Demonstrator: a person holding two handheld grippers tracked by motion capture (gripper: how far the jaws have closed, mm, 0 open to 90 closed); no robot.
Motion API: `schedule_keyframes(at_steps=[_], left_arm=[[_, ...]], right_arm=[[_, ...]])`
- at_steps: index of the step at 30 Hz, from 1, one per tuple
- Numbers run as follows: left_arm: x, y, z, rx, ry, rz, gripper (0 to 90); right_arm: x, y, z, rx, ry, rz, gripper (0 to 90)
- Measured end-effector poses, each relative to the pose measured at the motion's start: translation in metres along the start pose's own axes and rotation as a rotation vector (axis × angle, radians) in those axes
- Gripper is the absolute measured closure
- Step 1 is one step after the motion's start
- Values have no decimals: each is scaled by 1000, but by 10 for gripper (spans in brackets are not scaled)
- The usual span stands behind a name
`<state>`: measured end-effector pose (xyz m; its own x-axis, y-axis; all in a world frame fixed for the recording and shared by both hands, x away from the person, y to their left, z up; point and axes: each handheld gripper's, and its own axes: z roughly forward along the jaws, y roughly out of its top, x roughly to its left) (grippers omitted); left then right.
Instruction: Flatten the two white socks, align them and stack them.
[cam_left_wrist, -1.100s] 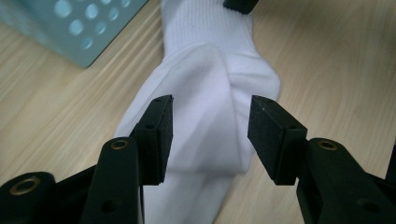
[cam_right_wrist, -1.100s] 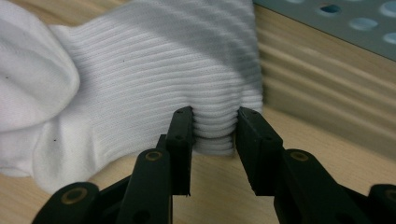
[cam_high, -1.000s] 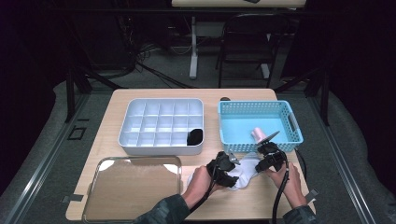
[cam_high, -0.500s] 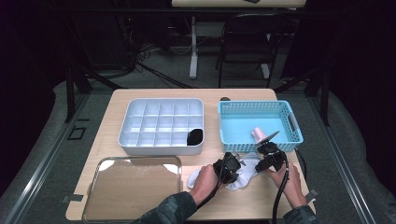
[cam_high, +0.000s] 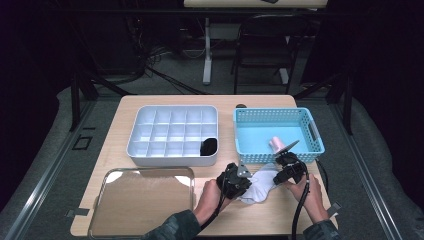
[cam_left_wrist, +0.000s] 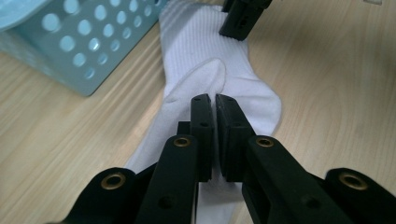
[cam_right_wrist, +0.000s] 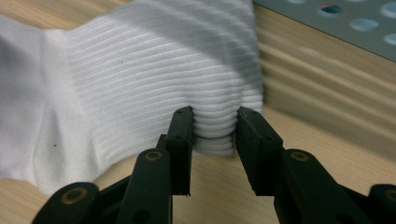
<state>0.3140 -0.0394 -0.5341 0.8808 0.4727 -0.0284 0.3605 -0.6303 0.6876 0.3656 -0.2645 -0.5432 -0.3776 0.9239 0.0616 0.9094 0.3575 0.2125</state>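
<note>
A white sock (cam_high: 262, 187) lies on the wooden table in front of the blue basket (cam_high: 275, 114). In the left gripper view my left gripper (cam_left_wrist: 214, 100) has just closed, and its jaws stand almost together on a raised fold of the sock (cam_left_wrist: 201, 46) near the heel. My right gripper (cam_right_wrist: 215, 116) is shut on the sock's ribbed cuff (cam_right_wrist: 140, 70), which bunches between its pads next to the basket wall (cam_right_wrist: 327, 18). From above, the left gripper (cam_high: 250, 182) and the right gripper (cam_high: 277, 179) face each other across the sock.
A white compartment tray (cam_high: 172, 107) at the table's middle holds a black item (cam_high: 208, 146) in its front right cell. A pink object (cam_high: 275, 145) lies in the basket. A shiny metal tray (cam_high: 145, 200) sits at the front left.
The left gripper shifted right over the sock and its jaws closed. The sock's left end, which stuck out beside the left hand, no longer shows there. The right gripper kept still.
</note>
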Motion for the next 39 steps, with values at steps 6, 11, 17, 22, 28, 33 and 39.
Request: schedule_keyframes(at_steps=[6, 11, 17, 22, 28, 33, 39], left_arm=[[8, -16, -8, -18, 9, -39, 861], [14, -28, -14, -20, 2, -70, 857], [15, -38, -14, 11, -13, -97, 851], [13, -43, -17, 26, -2, -97, 837], [16, -48, -21, 34, 8, -118, 813], [21, -55, -28, 53, -2, -127, 767], [27, -63, -37, 83, -13, -137, 713]], right_arm=[[0, 0, 0, -3, 12, 5, 667], [-1, -2, 0, -15, 17, 9, 667], [1, -2, 2, -29, 1, 21, 667], [1, -2, 2, -29, 0, 22, 668], [1, -2, 2, -29, 5, 20, 667], [1, -2, 2, -34, 6, 25, 667], [1, -2, 2, -34, 5, 26, 666]])
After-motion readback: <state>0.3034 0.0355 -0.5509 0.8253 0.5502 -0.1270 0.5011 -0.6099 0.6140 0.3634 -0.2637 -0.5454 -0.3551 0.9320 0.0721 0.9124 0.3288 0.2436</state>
